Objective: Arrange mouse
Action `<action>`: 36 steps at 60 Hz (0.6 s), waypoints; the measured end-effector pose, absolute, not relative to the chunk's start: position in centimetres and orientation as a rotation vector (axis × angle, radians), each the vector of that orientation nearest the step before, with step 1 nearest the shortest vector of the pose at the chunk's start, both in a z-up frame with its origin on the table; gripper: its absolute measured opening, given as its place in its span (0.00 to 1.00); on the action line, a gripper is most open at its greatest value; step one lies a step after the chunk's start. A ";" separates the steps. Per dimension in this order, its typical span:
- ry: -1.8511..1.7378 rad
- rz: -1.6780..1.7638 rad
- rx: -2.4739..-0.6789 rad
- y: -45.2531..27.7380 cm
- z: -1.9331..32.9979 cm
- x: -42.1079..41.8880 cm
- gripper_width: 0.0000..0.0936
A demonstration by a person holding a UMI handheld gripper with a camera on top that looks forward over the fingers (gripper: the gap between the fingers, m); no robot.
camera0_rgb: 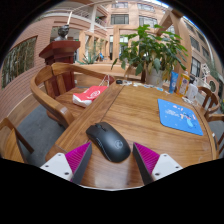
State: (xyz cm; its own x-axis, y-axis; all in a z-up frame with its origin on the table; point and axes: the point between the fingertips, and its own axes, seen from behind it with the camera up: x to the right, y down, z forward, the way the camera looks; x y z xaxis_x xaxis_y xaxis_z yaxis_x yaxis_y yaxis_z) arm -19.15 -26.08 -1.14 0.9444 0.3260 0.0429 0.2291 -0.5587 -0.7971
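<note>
Gripper point(111, 163) open around mouse point(108, 141), mousepad point(181, 117) beyond

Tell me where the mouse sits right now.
In the gripper view, the black mouse lies on the wooden table between the open fingers, with the blue mouse pad beyond, to its right.

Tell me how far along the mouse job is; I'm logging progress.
Done: the gripper has reached the mouse, which lies on the bare table between the open fingers. In hand: lining up the grasp; the pads are not yet pressing on it. Left: close on the mouse and probably carry it to the blue mousepad, which lies apart from it with nothing on it.
</note>
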 end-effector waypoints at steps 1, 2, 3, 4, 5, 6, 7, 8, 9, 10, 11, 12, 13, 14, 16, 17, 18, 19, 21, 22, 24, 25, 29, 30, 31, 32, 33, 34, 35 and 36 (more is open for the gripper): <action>-0.391 0.133 -2.187 -25.5 -1.2 -19.2 0.91; -0.391 0.130 -2.185 -25.1 -1.4 -19.4 0.91; -0.390 0.129 -2.181 -24.8 -1.4 -19.6 0.91; -0.392 0.130 -2.179 -24.5 -1.3 -19.7 0.92; -0.391 0.130 -2.180 -24.2 -1.3 -19.8 0.91; -0.389 0.125 -2.180 -23.9 -1.3 -19.8 0.92; -0.386 0.125 -2.177 -23.5 -1.3 -19.8 0.91; -0.381 0.120 -2.177 -23.1 -1.3 -19.8 0.91; -0.377 0.116 -2.177 -22.9 -1.1 -19.7 0.91; -0.372 0.113 -2.174 -22.2 -1.3 -19.7 0.91; -0.367 0.109 -2.173 -21.8 -1.4 -19.7 0.91; -0.361 0.108 -2.172 -21.4 -1.4 -19.7 0.91; -0.354 0.107 -2.171 -21.1 -1.5 -19.6 0.91; -0.346 0.108 -2.172 -20.8 -1.5 -19.6 0.91; -0.328 0.115 -2.175 -20.3 -1.6 -19.6 0.90; -0.320 0.118 -2.178 -20.2 -1.4 -19.6 0.88; -0.311 0.123 -2.179 -19.9 -1.4 -19.7 0.86; -0.305 0.127 -2.181 -19.7 -1.5 -19.7 0.82; -0.298 0.125 -2.180 -19.2 -1.5 -19.7 0.76; -0.298 0.120 -2.179 -19.1 -1.5 -19.7 0.71; -0.296 0.118 -2.177 -18.8 -1.5 -19.8 0.61; -0.295 0.120 -2.178 -18.8 -1.5 -20.0 0.55; -0.291 0.094 -2.176 -18.5 -1.5 -20.0 0.52; -0.289 0.092 -2.177 -18.5 -1.5 -20.0 0.50; -0.284 0.091 -2.177 -18.5 -1.5 -20.0 0.49; -0.282 0.090 -2.178 -18.4 -1.4 -20.1 0.48; -0.282 0.087 -2.178 -18.3 -1.5 -20.1 0.47; -0.287 0.083 -2.178 -18.3 -1.5 -20.1 0.46; -0.291 0.080 -2.178 -18.3 -1.4 -20.1 0.43; -0.292 0.079 -2.178 -18.3 -1.4 -20.1 0.43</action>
